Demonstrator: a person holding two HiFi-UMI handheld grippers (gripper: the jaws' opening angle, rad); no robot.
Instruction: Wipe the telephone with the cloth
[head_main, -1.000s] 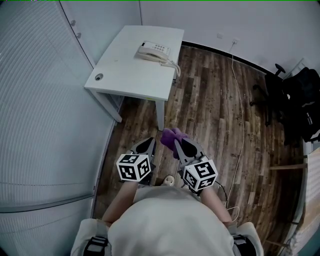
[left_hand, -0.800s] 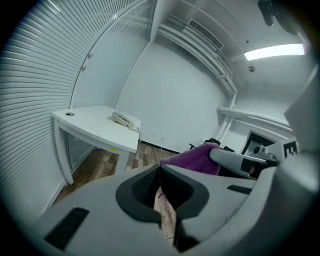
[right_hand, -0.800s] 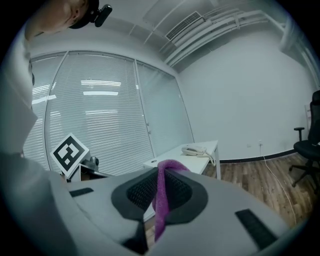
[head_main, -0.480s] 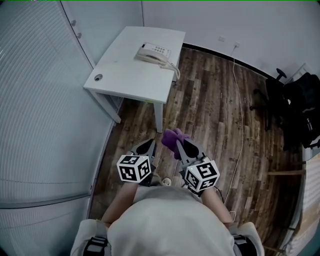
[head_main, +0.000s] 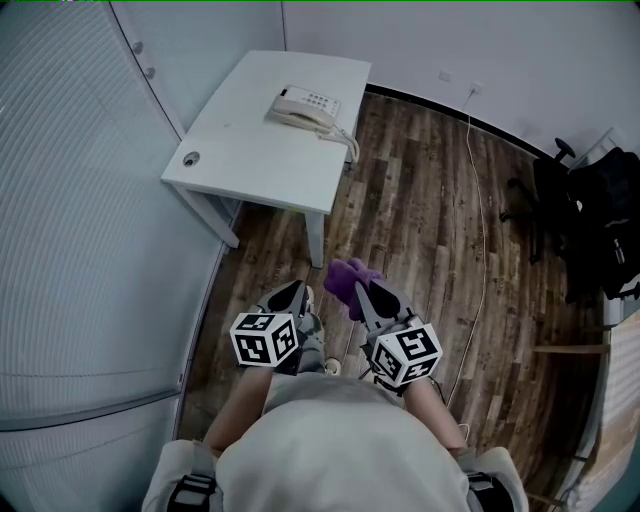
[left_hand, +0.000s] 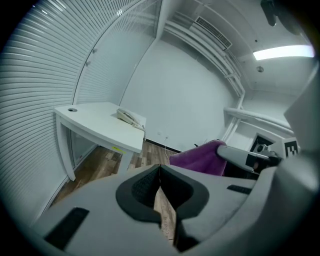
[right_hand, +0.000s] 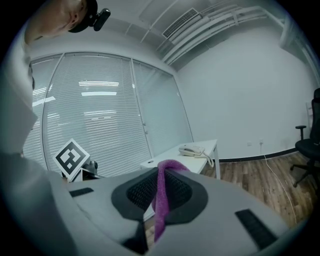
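Purple cloth (head_main: 348, 274) stays pinched in right tongs (head_main: 359, 287), left tongs (head_main: 299, 289) closed and empty, both edging toward the upper-centre white corded telephone (head_main: 303, 104); wiping unstarted.

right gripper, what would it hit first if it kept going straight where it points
Probably the near end of the white table, before the telephone; only floor lies between. Depth is hard to judge.
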